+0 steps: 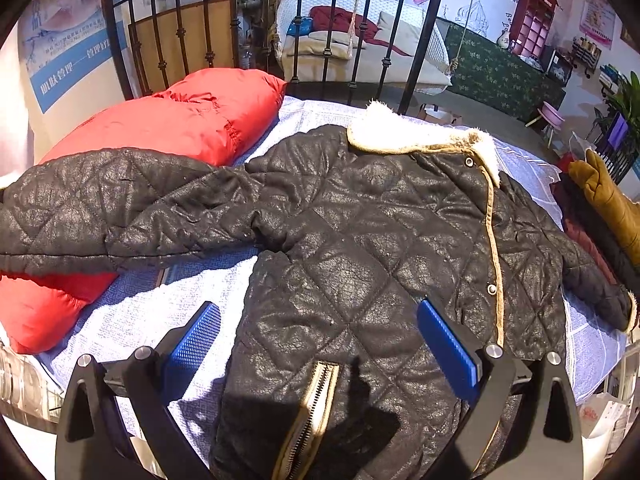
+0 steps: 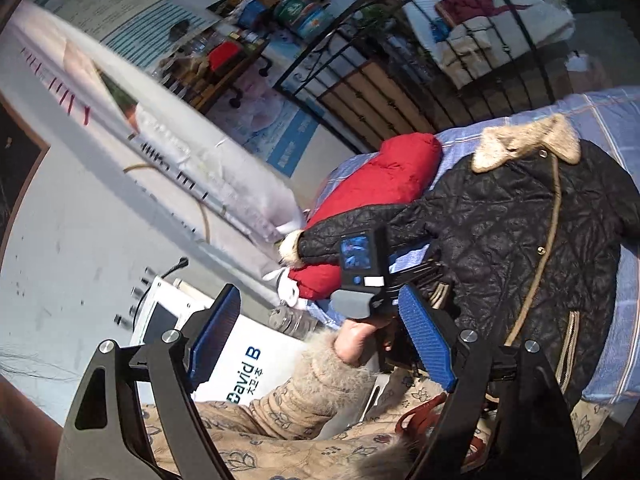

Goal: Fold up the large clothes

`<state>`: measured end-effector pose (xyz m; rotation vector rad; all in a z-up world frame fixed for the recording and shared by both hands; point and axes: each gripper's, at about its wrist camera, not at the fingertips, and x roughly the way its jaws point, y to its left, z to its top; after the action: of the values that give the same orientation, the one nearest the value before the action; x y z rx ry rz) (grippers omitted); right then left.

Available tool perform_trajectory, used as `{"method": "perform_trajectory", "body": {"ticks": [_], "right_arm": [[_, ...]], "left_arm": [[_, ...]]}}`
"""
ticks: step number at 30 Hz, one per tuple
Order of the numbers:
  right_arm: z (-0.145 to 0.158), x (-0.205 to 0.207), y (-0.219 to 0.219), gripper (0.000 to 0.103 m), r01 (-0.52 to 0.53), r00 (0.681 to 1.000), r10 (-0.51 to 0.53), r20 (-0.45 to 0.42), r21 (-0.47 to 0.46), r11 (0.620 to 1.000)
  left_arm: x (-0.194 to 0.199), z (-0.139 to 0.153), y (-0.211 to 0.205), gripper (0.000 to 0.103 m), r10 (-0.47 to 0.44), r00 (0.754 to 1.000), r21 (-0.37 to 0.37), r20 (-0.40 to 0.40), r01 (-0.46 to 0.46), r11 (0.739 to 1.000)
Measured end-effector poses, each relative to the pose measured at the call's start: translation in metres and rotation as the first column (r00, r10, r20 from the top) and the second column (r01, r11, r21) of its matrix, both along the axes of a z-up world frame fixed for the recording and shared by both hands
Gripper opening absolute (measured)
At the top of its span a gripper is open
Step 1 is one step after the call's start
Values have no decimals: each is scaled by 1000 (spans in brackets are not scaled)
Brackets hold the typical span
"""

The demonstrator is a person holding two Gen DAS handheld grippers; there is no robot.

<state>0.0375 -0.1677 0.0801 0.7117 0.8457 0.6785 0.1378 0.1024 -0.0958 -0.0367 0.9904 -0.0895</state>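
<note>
A black quilted jacket (image 1: 360,240) with a cream fleece collar (image 1: 420,132) lies spread face up on the bed, one sleeve (image 1: 100,212) stretched left over a red puffer garment (image 1: 192,120). My left gripper (image 1: 320,344) is open and empty, hovering over the jacket's lower hem near a zipped pocket (image 1: 316,400). In the right wrist view the jacket (image 2: 520,220) lies to the right. My right gripper (image 2: 320,344) is open and empty, held off the bed's side behind the hand holding the left gripper (image 2: 360,272).
The bed has a blue checked sheet (image 1: 140,320) and a black iron footboard (image 1: 260,20). A brown and dark garment pile (image 1: 608,208) lies at the bed's right edge. A white box (image 2: 240,360) and a water bottle (image 2: 292,320) sit beside the bed.
</note>
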Motion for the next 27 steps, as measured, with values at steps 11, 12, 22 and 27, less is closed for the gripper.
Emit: {"method": "perform_trajectory", "body": {"ticks": [11, 12, 22, 27], "right_arm": [[-217, -31, -237, 79, 755, 604, -786, -132, -221, 618], [-229, -41, -261, 79, 796, 549, -826, -126, -222, 563], [-228, -69, -412, 79, 845, 287, -942, 172, -508, 165], [-224, -44, -475, 77, 758, 408, -901, 147, -604, 245]], "left_arm": [[-11, -22, -32, 97, -51, 997, -20, -61, 50, 999], [-13, -22, -36, 97, -60, 996, -18, -63, 59, 998], [-20, -25, -62, 97, -97, 992, -8, -78, 97, 995], [-21, -23, -68, 97, -105, 991, 9, -79, 106, 994]]}}
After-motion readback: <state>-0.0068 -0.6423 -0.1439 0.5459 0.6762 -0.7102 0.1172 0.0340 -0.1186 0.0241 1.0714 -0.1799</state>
